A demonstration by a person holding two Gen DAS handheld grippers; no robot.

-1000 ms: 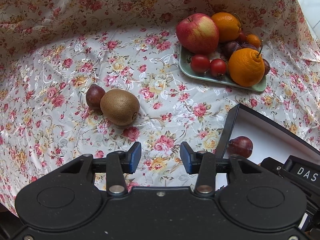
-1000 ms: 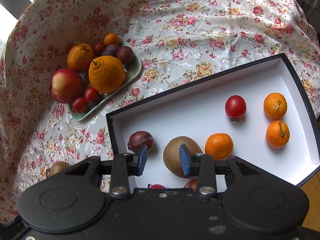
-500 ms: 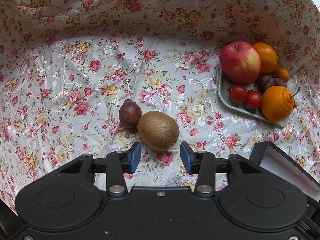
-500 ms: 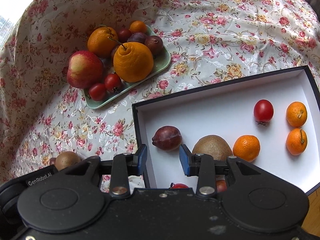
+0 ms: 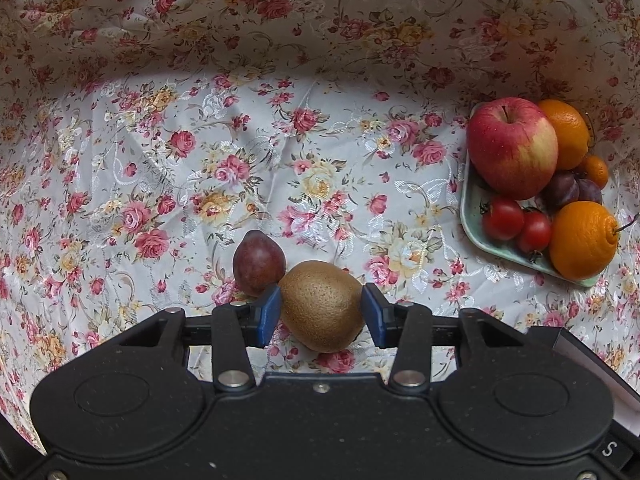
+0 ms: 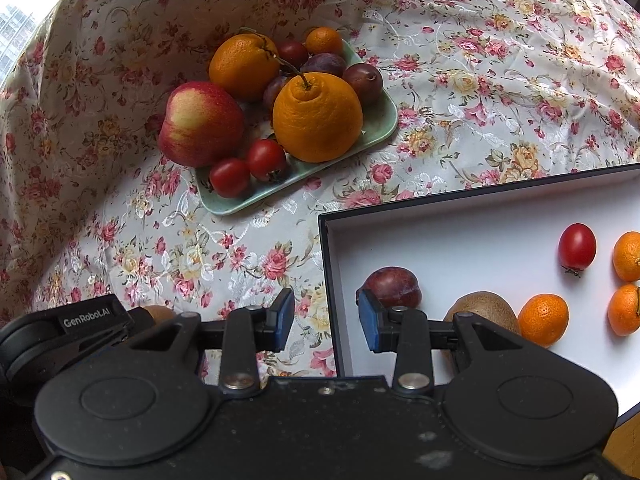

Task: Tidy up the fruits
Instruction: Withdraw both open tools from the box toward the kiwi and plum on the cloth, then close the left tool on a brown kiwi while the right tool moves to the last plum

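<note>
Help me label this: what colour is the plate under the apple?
Pale green plate, clearest in the right wrist view.

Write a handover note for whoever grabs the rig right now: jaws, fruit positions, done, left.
Left gripper: jaws have just been opening, now straddling the kiwi on the cloth, not clamped. A plum touches the kiwi.
Right gripper: open, empty, over the box edge.
Done: the box holds a plum, a kiwi, a tomato and three mandarins.
Left: the loose kiwi and plum; the green plate is still full.
</note>
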